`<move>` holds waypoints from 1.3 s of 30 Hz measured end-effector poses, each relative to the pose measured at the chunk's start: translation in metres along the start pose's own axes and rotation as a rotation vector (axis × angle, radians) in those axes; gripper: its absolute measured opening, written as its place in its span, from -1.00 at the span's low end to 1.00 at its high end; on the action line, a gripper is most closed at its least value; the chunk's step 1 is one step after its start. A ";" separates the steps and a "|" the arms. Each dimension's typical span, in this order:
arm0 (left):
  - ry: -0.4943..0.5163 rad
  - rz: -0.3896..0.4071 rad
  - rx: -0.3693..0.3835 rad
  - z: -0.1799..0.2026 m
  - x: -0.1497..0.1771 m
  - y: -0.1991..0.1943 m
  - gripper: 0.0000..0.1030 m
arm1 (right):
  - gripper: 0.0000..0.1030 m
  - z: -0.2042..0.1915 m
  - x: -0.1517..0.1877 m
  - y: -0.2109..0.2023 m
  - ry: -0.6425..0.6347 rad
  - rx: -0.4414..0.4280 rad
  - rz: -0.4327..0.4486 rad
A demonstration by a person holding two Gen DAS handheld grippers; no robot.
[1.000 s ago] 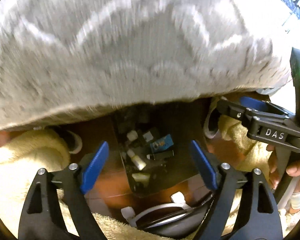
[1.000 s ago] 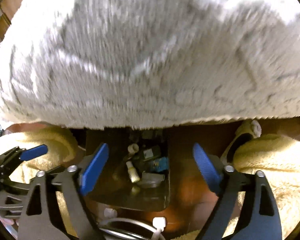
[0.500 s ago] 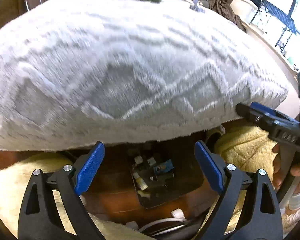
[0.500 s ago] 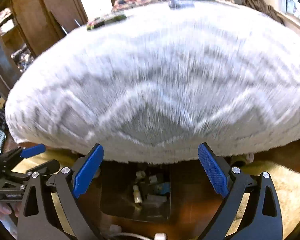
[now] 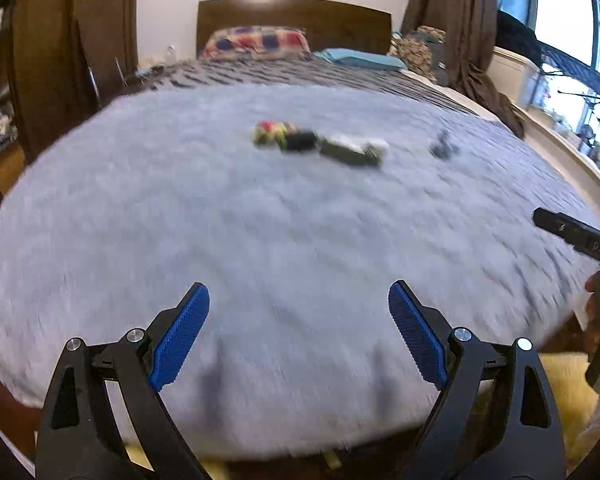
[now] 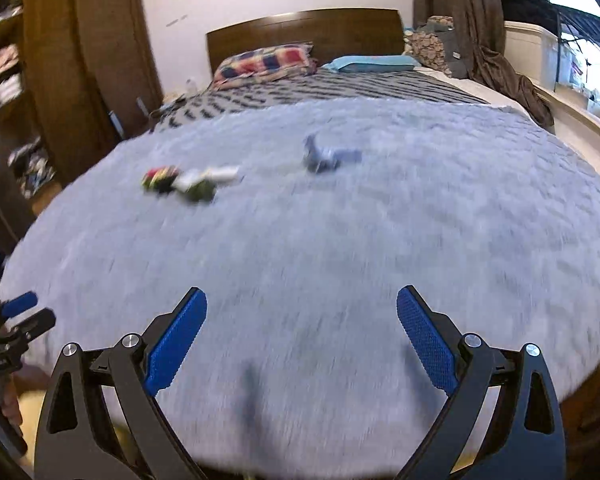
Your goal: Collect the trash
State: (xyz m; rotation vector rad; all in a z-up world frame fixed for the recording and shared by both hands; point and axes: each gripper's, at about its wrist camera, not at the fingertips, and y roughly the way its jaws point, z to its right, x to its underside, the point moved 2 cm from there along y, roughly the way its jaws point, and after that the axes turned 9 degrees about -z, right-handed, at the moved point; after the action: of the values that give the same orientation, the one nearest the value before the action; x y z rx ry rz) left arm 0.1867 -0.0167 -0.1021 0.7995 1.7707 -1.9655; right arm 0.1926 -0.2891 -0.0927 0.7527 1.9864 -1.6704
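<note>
Both views are motion-blurred and look across a bed covered by a grey fuzzy blanket (image 5: 260, 240). A cluster of trash lies on it: a red-yellow wrapper (image 5: 270, 132), a dark piece (image 5: 300, 142) and an olive-green wrapper (image 5: 352, 151). A small grey-blue scrap (image 5: 443, 148) lies to their right. In the right wrist view the wrappers (image 6: 180, 180) are far left and the grey-blue scrap (image 6: 326, 157) is centre. My left gripper (image 5: 299, 336) is open and empty over the blanket's near edge. My right gripper (image 6: 302, 340) is open and empty too.
Pillows (image 6: 268, 60) and a wooden headboard (image 6: 304, 26) are at the far end. A wooden wardrobe (image 6: 60, 80) stands left. Curtains and a window ledge (image 5: 540, 120) are on the right. A yellowish rug (image 5: 564, 380) shows below the bed edge.
Both grippers have risen from the black trash bin on the floor to above the bed edge; the bin has dropped out of sight and the bed top with the trash has come into view.
</note>
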 end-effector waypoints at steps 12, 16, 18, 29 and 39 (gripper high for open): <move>0.044 -0.012 -0.122 -0.014 -0.105 0.084 0.68 | 0.87 0.002 -0.094 0.099 0.002 0.114 -0.046; 0.064 -0.041 -0.153 -0.016 -0.130 0.118 0.68 | 0.87 0.005 -0.106 0.126 0.026 0.119 -0.087; 0.085 -0.059 -0.133 -0.014 -0.140 0.134 0.68 | 0.87 0.008 -0.108 0.135 0.047 0.099 -0.105; 0.214 -0.130 -0.152 -0.006 -0.181 0.189 0.75 | 0.87 -0.002 -0.127 0.163 0.021 0.102 -0.138; 0.222 -0.196 -0.018 -0.008 -0.192 0.218 0.42 | 0.09 -0.003 -0.139 0.186 0.021 0.088 -0.167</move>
State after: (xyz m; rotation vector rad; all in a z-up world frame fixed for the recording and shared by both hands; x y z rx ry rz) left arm 0.4708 -0.0570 -0.1497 0.8984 2.0617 -2.0458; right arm 0.4195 -0.2806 -0.1415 0.6532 2.0504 -1.8629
